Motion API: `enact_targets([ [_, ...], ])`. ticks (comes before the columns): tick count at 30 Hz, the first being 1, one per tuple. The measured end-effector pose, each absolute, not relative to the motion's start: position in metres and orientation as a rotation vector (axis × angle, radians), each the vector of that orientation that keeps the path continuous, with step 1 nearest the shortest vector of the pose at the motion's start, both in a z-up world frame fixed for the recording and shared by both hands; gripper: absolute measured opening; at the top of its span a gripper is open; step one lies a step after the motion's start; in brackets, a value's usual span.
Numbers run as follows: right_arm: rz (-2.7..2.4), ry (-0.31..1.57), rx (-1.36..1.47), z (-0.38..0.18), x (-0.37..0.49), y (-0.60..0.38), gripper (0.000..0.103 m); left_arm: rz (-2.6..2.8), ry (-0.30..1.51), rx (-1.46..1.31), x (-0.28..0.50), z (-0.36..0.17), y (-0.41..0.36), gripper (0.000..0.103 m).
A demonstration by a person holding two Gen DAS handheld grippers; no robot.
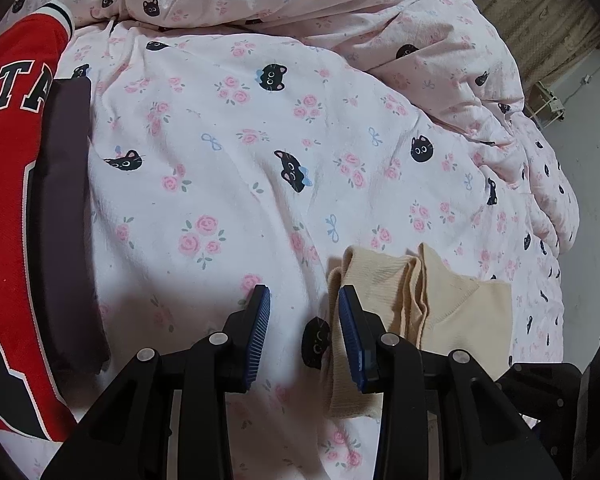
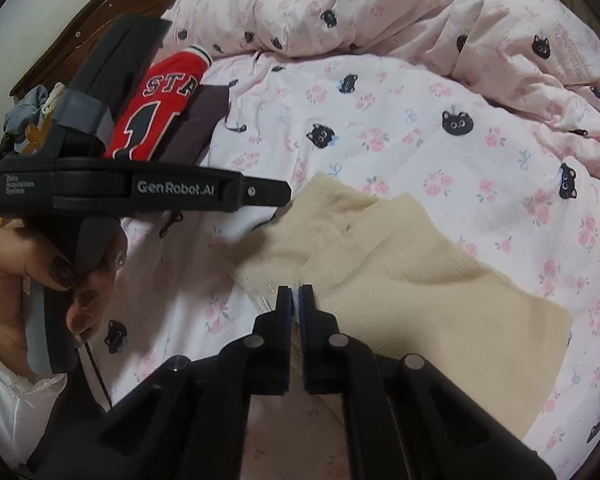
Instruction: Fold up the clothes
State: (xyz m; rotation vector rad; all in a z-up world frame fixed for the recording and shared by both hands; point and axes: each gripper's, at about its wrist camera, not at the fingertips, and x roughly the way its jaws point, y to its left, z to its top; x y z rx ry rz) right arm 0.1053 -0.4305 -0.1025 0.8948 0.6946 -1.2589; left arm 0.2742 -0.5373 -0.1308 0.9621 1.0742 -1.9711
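On the far left edge of the bed (image 1: 220, 128) lie a red shirt (image 1: 8, 160) with big letters and a dark folded cloth (image 1: 66, 200), touching side by side, and both look done. That makes two tidy clothes there. One more piece is being worked on: a tan top (image 2: 440, 292) lying near the front edge of the bed, a bit to the right. So I count three clothes, two grippers, and one hand (image 2: 32, 280) showing. The left gripper (image 1: 304, 312) has its jaws apart with nothing between them; it hangs over the bedsheet, and its right blue pad sits right by the left bunched end of the tan top. I cannot tell if that pad touches the cloth. The right gripper (image 2: 296, 296) has its jaws squeezed together at a seam on the near edge of the tan top, and it looks like it pinches a thin bit of cloth there, though it is hard to be sure. I think the step is getting hold of the tan top to fold it. Next, the left gripper should close on the bunched end, and then both should lift and lay it over flat.
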Motion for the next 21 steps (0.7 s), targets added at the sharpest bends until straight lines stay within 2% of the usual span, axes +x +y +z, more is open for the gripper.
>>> enact_targets([
  [11,-1.226,0.640,0.864,-0.076,0.106,-0.417,0.004,-1.972,1.066,0.971,0.271,-0.132,-0.537,0.031],
  [18,-1.215,0.733,0.906,-0.109,0.113,-0.426,0.006,-1.970,1.067,0.972,0.272,-0.132,-0.537,0.031],
  [21,-1.215,0.713,0.939,-0.110,0.103,-0.427,0.012,-1.974,1.068,0.970,0.272,-0.132,-0.536,0.031],
])
